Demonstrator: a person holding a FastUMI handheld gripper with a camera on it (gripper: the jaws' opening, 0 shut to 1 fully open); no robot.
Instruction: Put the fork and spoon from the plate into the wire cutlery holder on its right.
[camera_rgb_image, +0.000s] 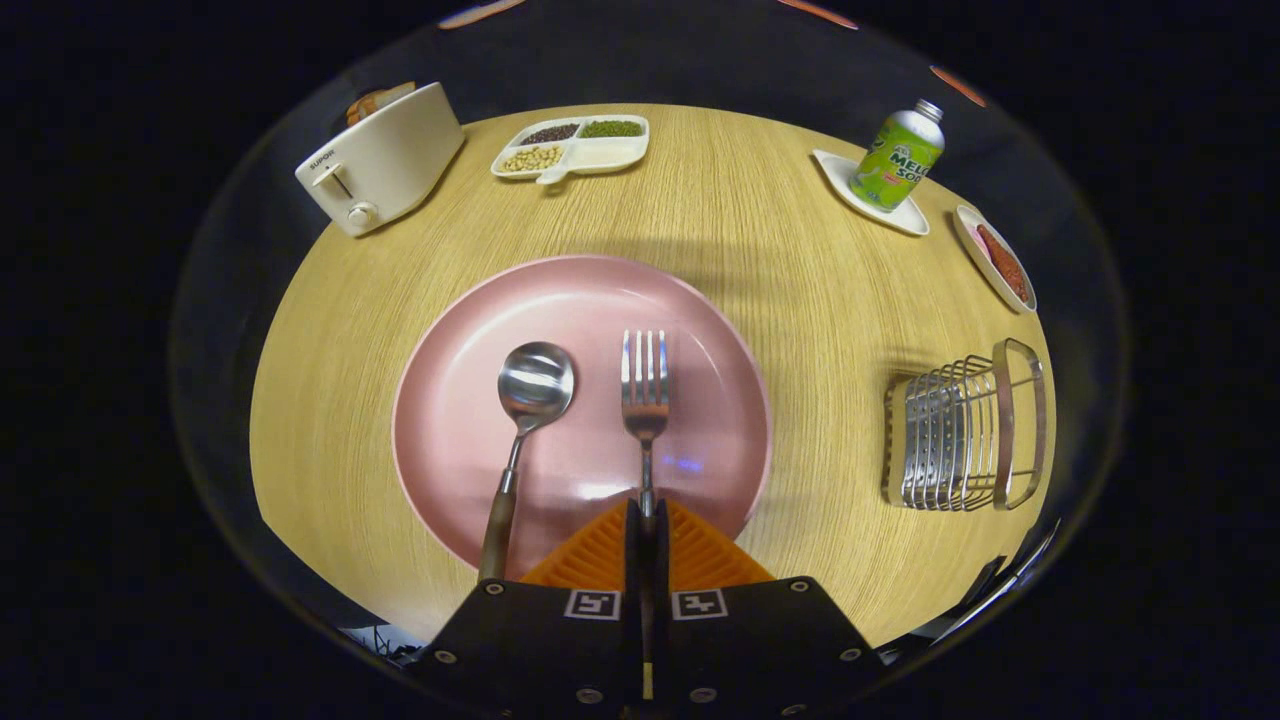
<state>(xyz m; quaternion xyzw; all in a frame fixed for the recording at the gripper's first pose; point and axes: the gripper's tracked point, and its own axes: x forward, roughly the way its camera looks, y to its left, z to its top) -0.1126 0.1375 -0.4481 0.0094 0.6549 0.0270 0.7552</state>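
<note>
A pink plate (470, 330) lies on the wooden table just ahead of my fingers. On it lie a metal spoon (535, 385) with a brown handle and, to its right, a metal fork (645, 385) with its tines pointing away from me. My gripper (647, 515) is shut on the fork's handle, which runs back between the two pads. The spoon's handle reaches over the plate's near rim, left of my fingers. The wire cutlery holder (960, 435) stands on the table to the right of the plate, apart from it.
A cream toaster (380, 165) stands at the table's far left. A white divided dish (575, 148) with beans sits at the far middle. A green bottle (897, 157) stands on a white coaster at the far right, with a small dish (995, 262) of red stuff beside it.
</note>
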